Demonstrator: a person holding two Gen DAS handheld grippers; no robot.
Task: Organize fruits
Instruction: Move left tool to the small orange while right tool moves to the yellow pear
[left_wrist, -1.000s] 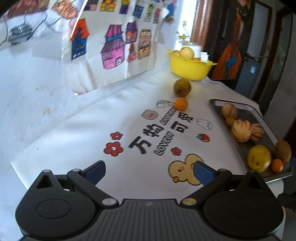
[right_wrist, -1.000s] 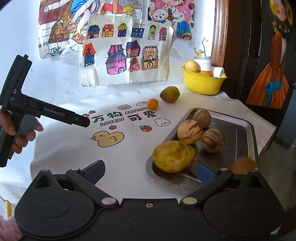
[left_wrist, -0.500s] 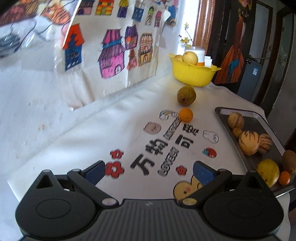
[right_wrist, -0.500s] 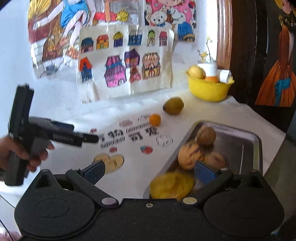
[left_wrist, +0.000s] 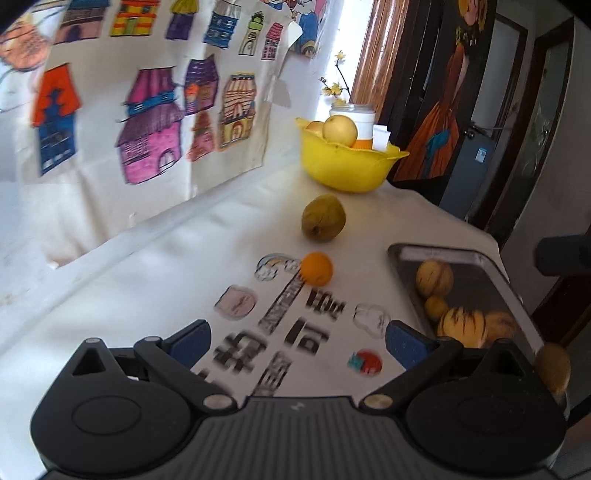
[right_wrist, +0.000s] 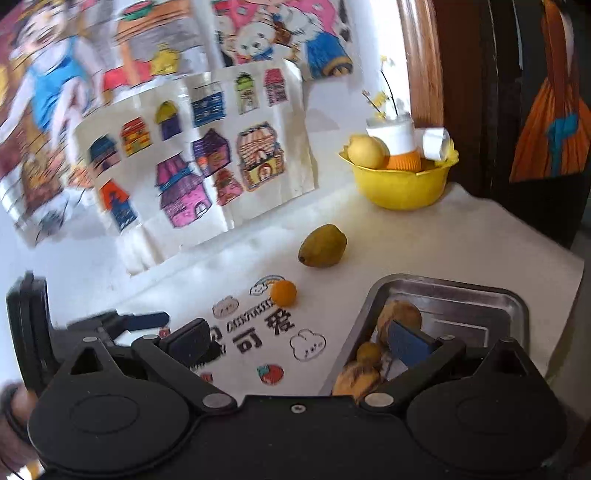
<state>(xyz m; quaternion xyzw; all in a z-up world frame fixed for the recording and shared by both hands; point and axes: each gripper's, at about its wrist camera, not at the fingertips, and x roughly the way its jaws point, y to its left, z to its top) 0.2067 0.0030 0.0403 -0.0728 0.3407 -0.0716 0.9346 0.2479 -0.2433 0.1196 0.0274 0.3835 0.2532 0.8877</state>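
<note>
A small orange (left_wrist: 316, 268) and a green-brown pear-like fruit (left_wrist: 323, 218) lie loose on the white printed cloth; both show in the right wrist view, the orange (right_wrist: 283, 292) and the fruit (right_wrist: 323, 246). A metal tray (left_wrist: 443, 254) at the right holds several striped melons and small fruits (left_wrist: 463, 325); it also shows in the right wrist view (right_wrist: 454, 291). A yellow bowl (left_wrist: 345, 166) at the back holds a pale fruit. My left gripper (left_wrist: 297, 341) is open and empty above the cloth, short of the orange. My right gripper (right_wrist: 299, 339) is open and empty at the tray's near-left edge.
The wall with coloured house drawings (left_wrist: 155, 118) runs along the left and back. A white and orange jar (right_wrist: 397, 147) stands in the yellow bowl. The table edge (right_wrist: 546, 236) drops off at the right by a dark door. The left gripper (right_wrist: 122, 321) shows at the right view's left.
Both grippers have moved forward across the table toward the loose orange and the bowl. Both stayed open. The fruits have not moved.
</note>
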